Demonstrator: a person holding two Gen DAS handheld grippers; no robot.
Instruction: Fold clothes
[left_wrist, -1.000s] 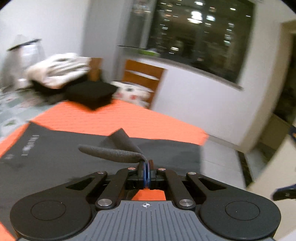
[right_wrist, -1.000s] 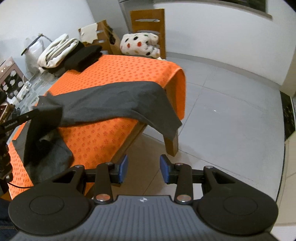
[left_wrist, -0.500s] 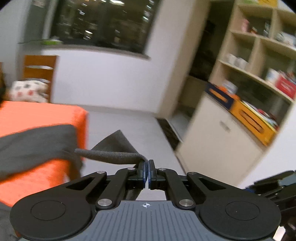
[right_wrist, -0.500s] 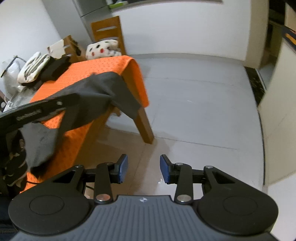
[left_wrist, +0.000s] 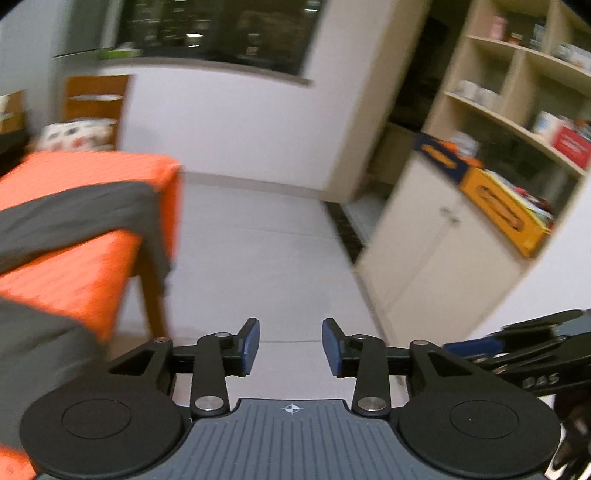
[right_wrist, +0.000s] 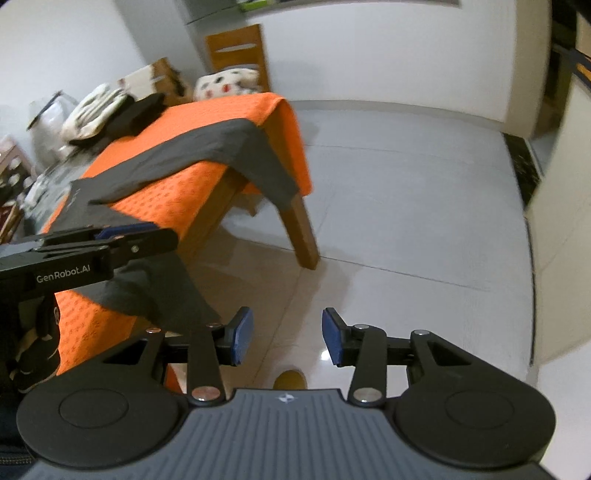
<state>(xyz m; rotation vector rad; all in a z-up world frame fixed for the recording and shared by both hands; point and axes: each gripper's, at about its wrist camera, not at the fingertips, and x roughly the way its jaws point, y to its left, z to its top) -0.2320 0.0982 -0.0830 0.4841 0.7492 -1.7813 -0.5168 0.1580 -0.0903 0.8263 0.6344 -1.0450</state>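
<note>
A dark grey garment lies across the orange-covered table; one end hangs over the far corner and another end hangs over the near edge. It also shows in the left wrist view. My left gripper is open and empty, off the table's near edge, over the floor. It shows from the side in the right wrist view. My right gripper is open and empty above the floor, right of the table.
Folded clothes are stacked at the table's far end. A wooden chair with a spotted cushion stands behind the table. A shelf unit with cupboard doors stands at the right. Tiled floor lies between.
My left gripper has opened and let go of the garment's corner, which now hangs at the table's near edge. Both grippers have swung right, away from the table.
</note>
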